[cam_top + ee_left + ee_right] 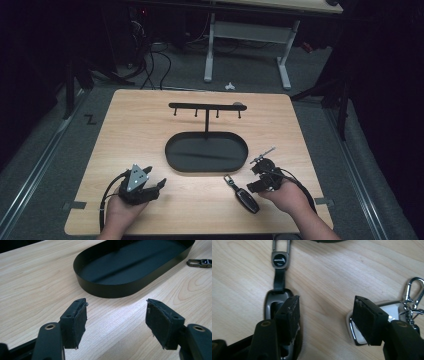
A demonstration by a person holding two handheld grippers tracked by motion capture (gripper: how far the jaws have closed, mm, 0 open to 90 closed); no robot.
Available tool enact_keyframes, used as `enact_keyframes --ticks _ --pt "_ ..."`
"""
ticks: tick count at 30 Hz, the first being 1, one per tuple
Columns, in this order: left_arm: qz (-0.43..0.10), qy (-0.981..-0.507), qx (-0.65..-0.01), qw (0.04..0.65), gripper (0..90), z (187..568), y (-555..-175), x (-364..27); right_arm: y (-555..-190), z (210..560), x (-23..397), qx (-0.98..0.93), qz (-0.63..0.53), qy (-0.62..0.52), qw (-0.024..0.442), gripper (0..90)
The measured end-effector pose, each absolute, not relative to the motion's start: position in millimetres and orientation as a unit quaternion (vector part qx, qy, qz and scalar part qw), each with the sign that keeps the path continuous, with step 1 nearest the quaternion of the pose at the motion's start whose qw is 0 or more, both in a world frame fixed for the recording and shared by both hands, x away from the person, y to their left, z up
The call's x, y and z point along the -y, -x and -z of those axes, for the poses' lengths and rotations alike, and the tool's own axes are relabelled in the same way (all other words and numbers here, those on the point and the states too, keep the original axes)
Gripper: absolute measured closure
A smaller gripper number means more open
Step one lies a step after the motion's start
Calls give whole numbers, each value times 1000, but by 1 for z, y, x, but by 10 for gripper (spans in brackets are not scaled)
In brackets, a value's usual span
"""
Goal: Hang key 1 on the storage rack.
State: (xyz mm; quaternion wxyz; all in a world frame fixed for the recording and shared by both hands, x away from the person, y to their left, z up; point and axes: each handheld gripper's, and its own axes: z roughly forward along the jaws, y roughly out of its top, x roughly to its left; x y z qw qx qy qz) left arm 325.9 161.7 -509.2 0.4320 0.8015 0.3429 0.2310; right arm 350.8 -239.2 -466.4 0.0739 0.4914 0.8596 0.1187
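Hovering low over the tabletop (150, 125), my right tool (325, 315) sits with its jaws spread wide and nothing between them. In the right gripper view two things lie under it: a dark key fob (277, 305) beneath one pad, its strap and clip (280, 255) running straight ahead of the tool, and a shiny silver piece (394, 312) with a snap hook under the other. In the high view the fob (245, 195) lies just left of my right hand, long axis slanting from near-right to far-left, clip end toward the black tray (206, 152). My left tool (150, 187) is well apart from it, also spread and empty, facing the tray (130, 287). So the right hand is the nearer one; I judge the next move needs a small shift left to centre the jaws across the fob's narrow width. The hook rack (206, 106) stands beyond the tray.
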Motion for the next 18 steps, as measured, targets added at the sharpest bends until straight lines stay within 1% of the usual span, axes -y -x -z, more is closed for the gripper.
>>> enact_keyframes --ticks 8,9,16,18 --pt "-229 -804 -339 431 341 510 -327 -159 -358 463 221 -873 -98 -475 54 358" --pt "-229 -805 -338 431 341 510 -327 -159 -359 464 212 -880 -89 -465 47 373" --pt "-227 -805 -336 432 341 509 -328 -159 -363 468 184 -899 -70 -431 36 399" --pt "-227 -806 -334 432 341 510 -328 -159 -365 470 179 -905 -65 -418 32 423"
